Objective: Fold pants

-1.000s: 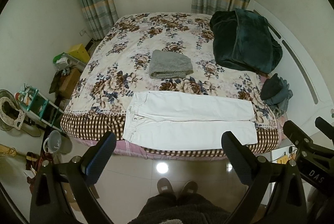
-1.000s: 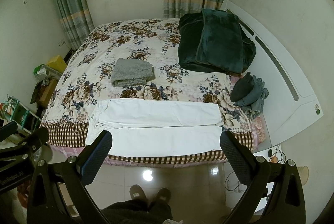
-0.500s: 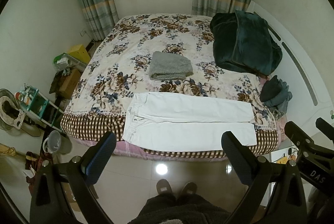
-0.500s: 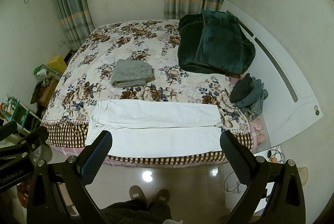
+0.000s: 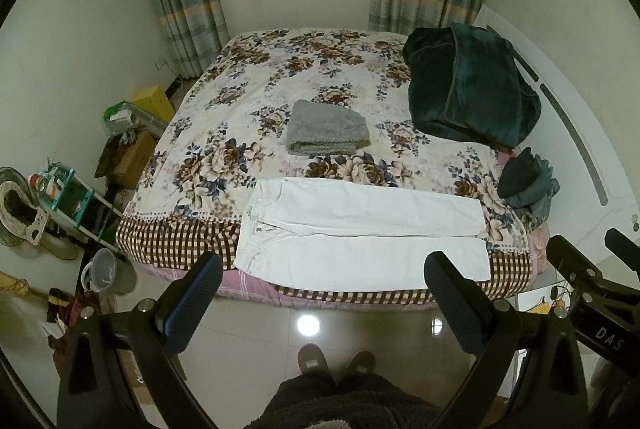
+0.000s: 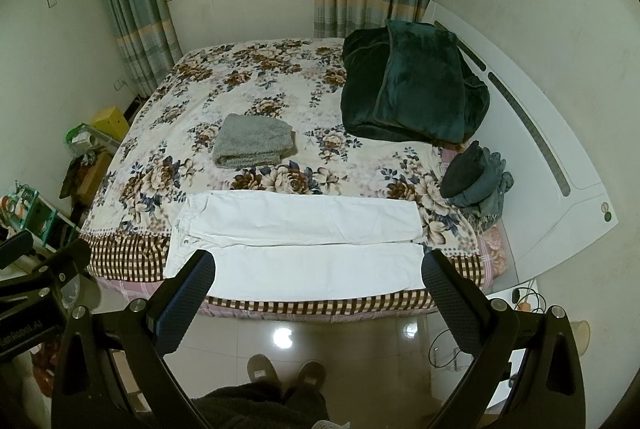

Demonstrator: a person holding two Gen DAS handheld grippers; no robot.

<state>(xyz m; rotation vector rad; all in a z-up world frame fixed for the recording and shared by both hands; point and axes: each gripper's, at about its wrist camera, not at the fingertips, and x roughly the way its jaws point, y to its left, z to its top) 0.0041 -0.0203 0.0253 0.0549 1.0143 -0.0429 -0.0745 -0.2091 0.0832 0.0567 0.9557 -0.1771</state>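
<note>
Over the last second almost nothing has changed, perhaps only a slight drift of both views: the white pants (image 5: 360,233) lie flat along the bed's (image 5: 176,233) near edge, unfolded, with left hand-held gripper (image 5: 324,293) and right hand-held gripper (image 6: 318,287) released, well short of them.

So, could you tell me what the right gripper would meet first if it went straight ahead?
Most likely the white pants at the bed's near edge; the open right gripper is empty, and nothing visible intervenes, though depth is unclear.
</note>
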